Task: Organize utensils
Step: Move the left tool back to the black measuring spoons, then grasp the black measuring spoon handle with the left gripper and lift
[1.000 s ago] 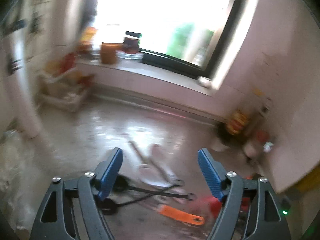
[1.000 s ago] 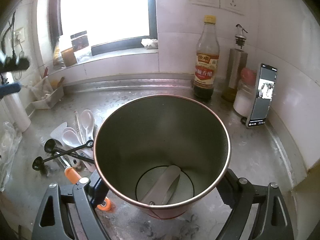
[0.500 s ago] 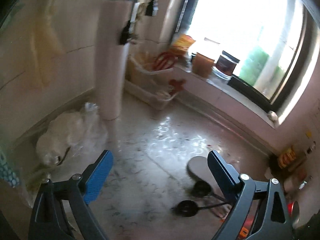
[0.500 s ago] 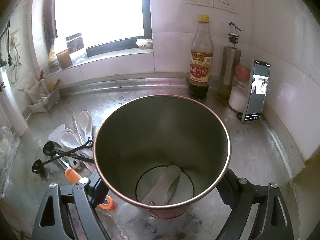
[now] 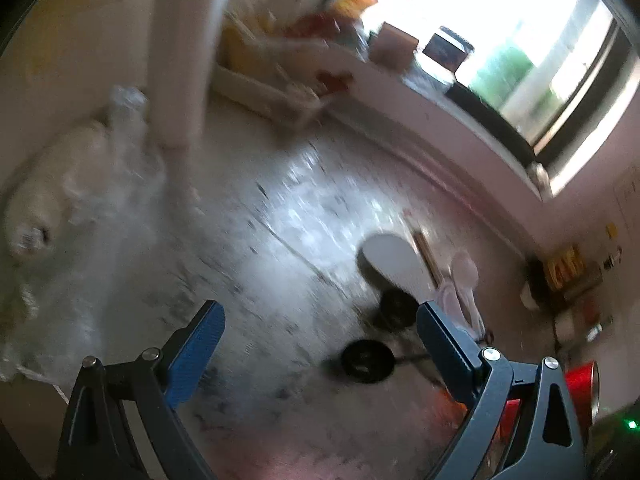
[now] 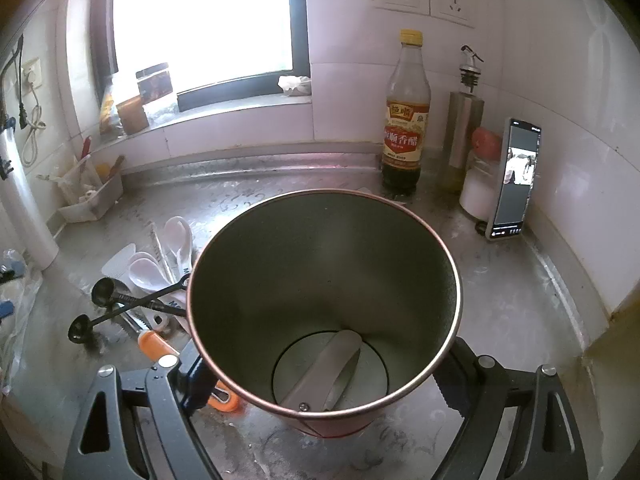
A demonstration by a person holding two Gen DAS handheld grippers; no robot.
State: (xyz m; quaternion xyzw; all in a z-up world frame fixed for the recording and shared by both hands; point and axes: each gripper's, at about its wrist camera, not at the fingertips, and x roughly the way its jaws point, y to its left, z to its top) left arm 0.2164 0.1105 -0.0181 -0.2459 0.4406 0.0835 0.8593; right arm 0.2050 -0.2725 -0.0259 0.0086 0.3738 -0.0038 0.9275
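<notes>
The right gripper [image 6: 324, 396] clamped the metal can [image 6: 324, 308] standing on the worktop [image 6: 500, 300], a utensil lying inside it. The left gripper [image 5: 320, 332], its jaws just opened wide and empty, hung over the worktop beside the loose spoons [image 5: 394, 268] left of the can.

Motion blur smears the bag [image 5: 60, 200] and windowsill jars [image 5: 394, 44].

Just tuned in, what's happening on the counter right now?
The right gripper is clamped on a metal canister standing on the steel counter; one flat utensil already lies inside. The left gripper has just been opening, with nothing between its jaws, above the counter beside the loose pile: black measuring spoons, a white spatula, white spoons and an orange-handled knife. Most utensils are not yet in the canister.
</notes>
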